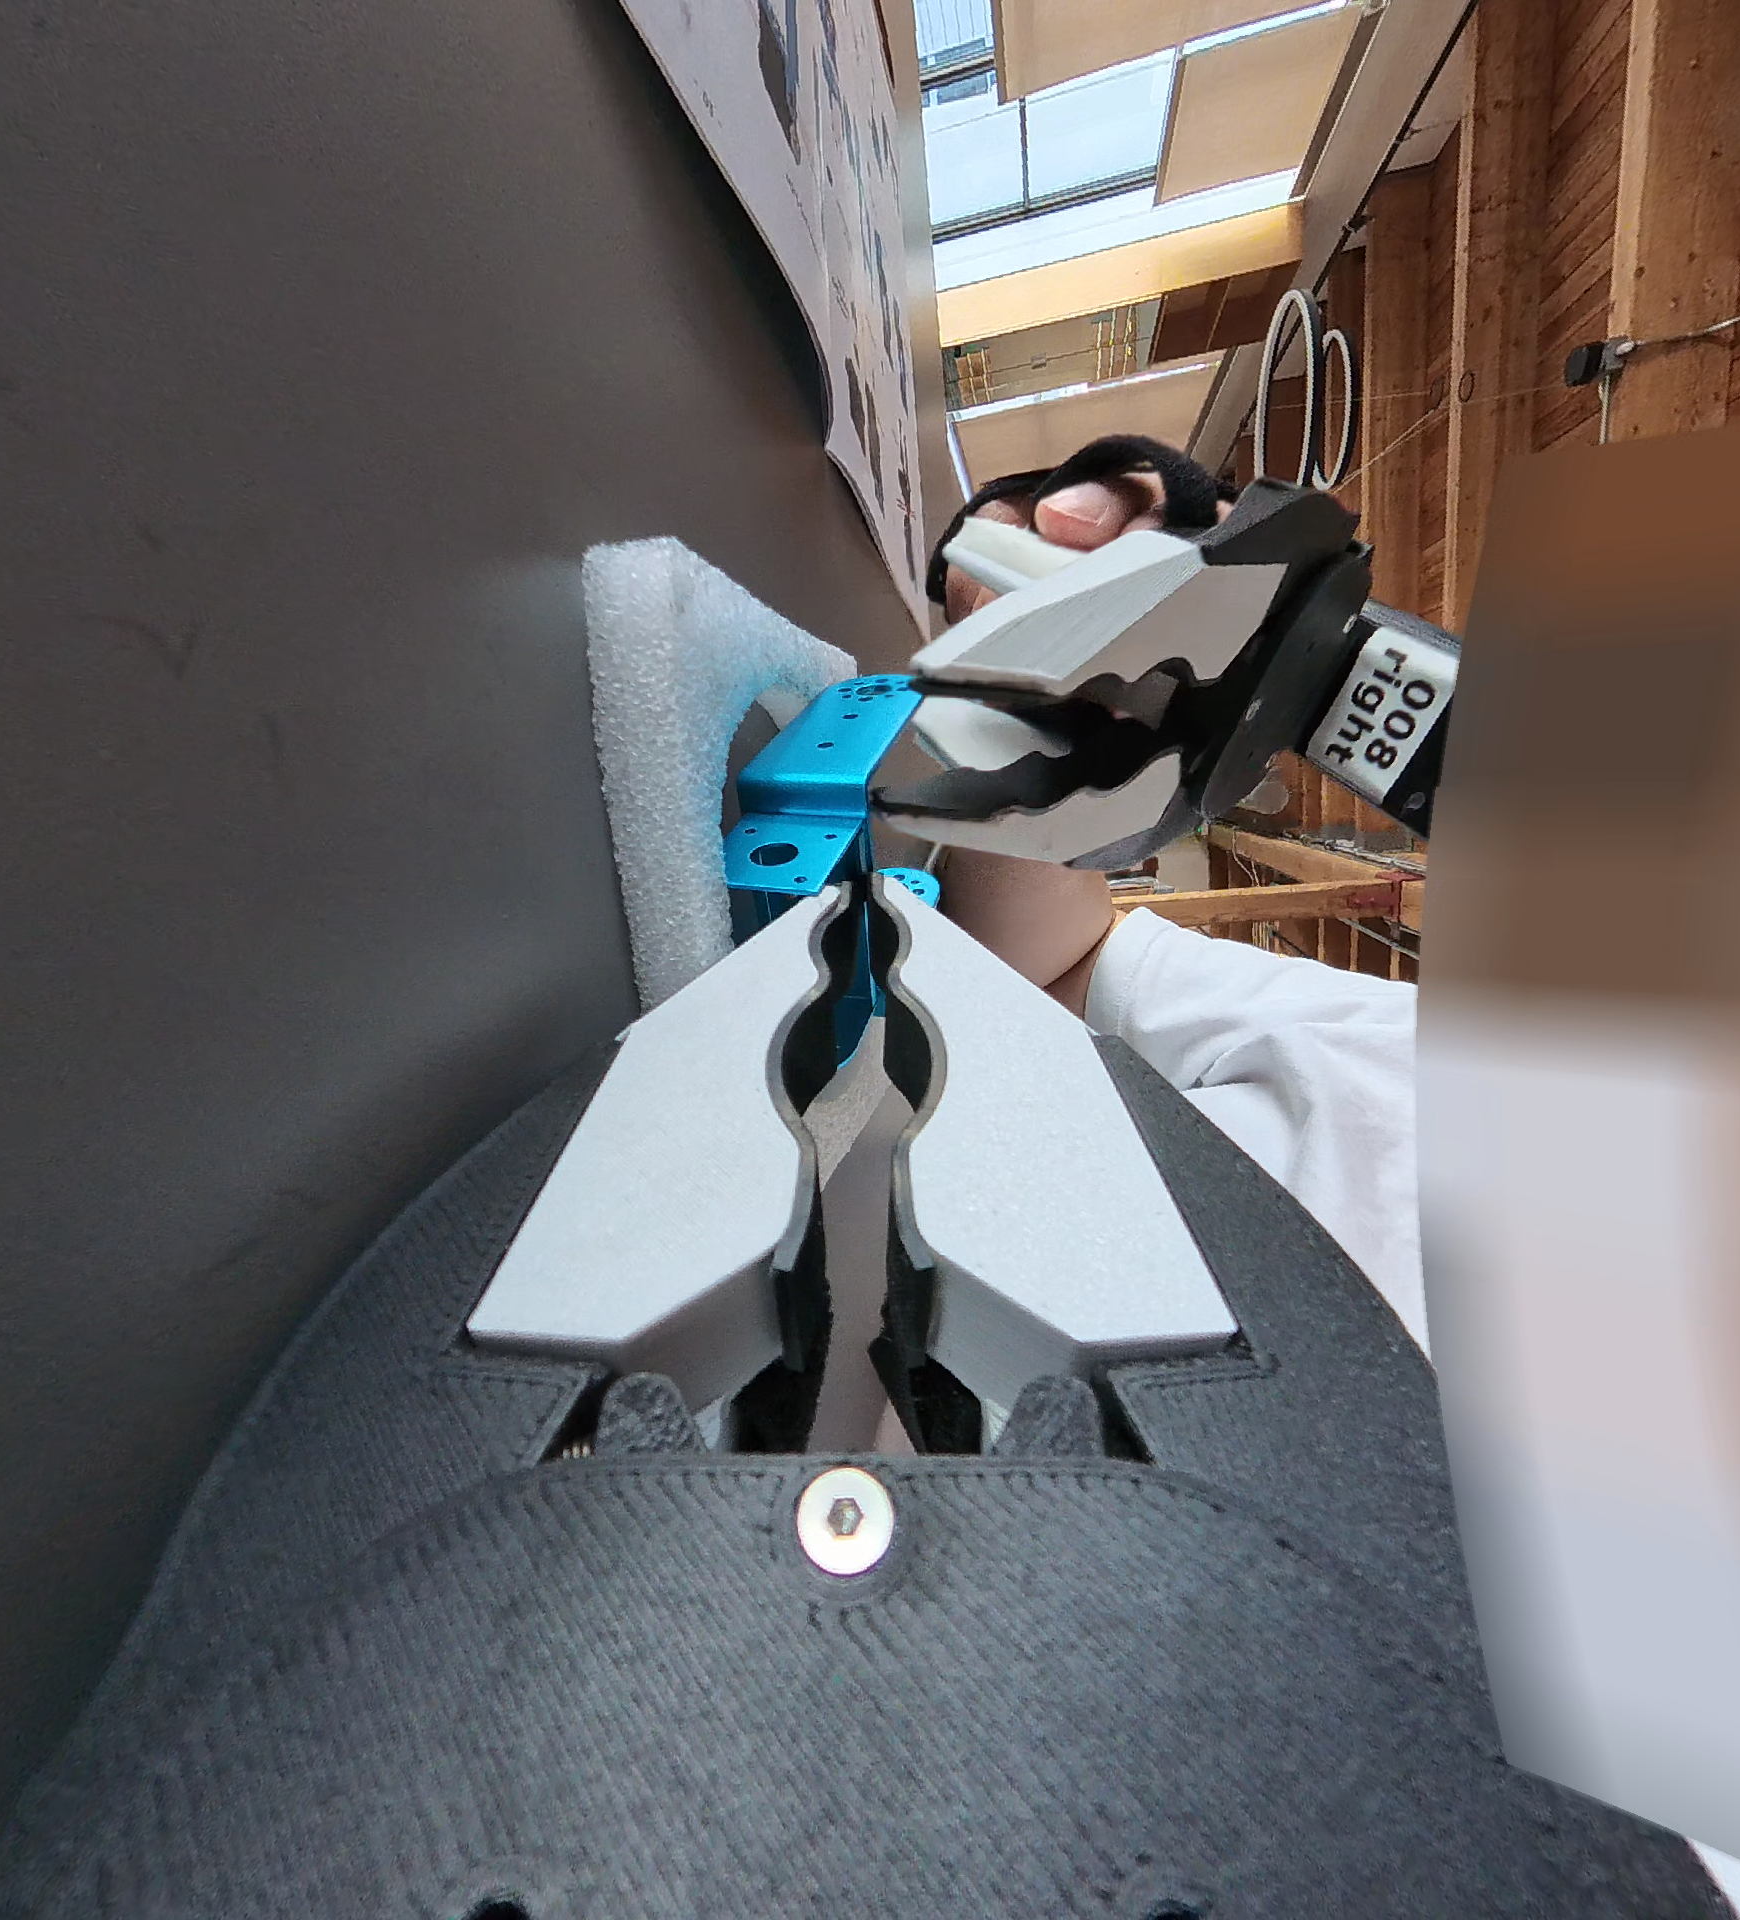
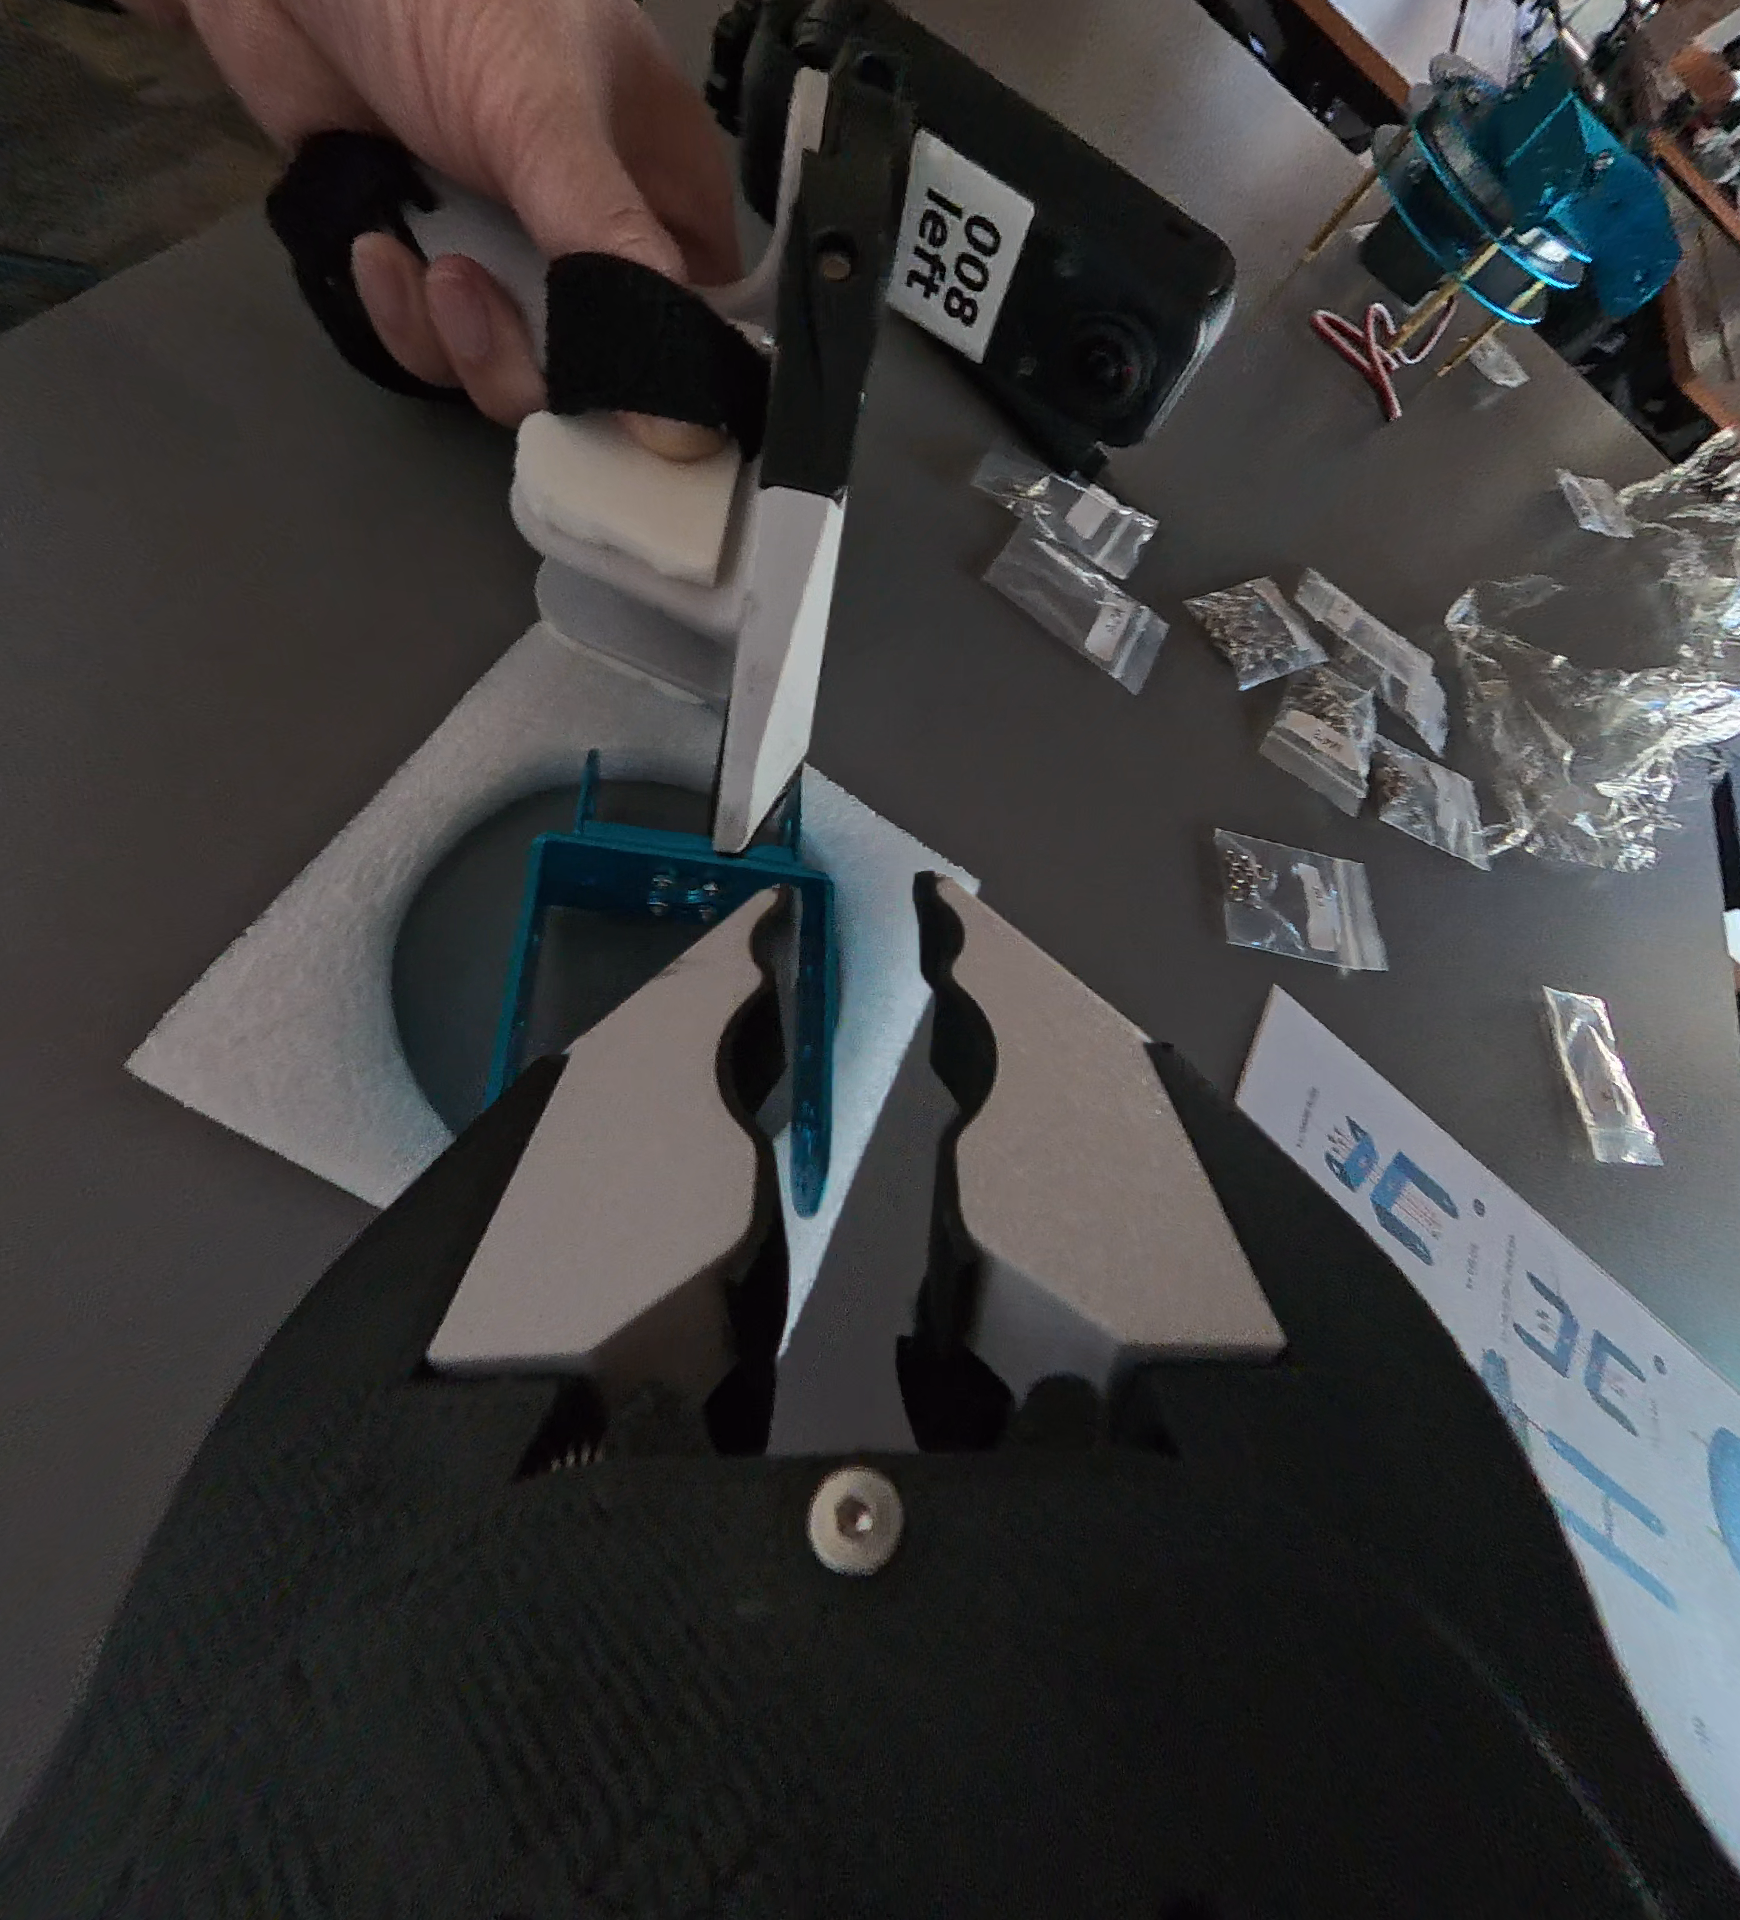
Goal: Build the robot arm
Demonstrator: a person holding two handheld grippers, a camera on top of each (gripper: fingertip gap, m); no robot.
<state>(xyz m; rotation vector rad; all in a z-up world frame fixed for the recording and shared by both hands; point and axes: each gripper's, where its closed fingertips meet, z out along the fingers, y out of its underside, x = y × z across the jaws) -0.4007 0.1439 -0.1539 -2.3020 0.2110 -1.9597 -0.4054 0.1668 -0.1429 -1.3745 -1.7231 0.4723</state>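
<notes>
Both grippers (white-labelled) meet a blue bracket [image 2: 679, 883].

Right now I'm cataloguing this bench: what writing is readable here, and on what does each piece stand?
I won't quote writing; its carriers are:
White label on right gripper: legible.
White label on left gripper: legible.
White sheet, large blue print: legible.
Clear bags, small labels: too small.
Printed sheet in left wrist view: blurred.
</notes>
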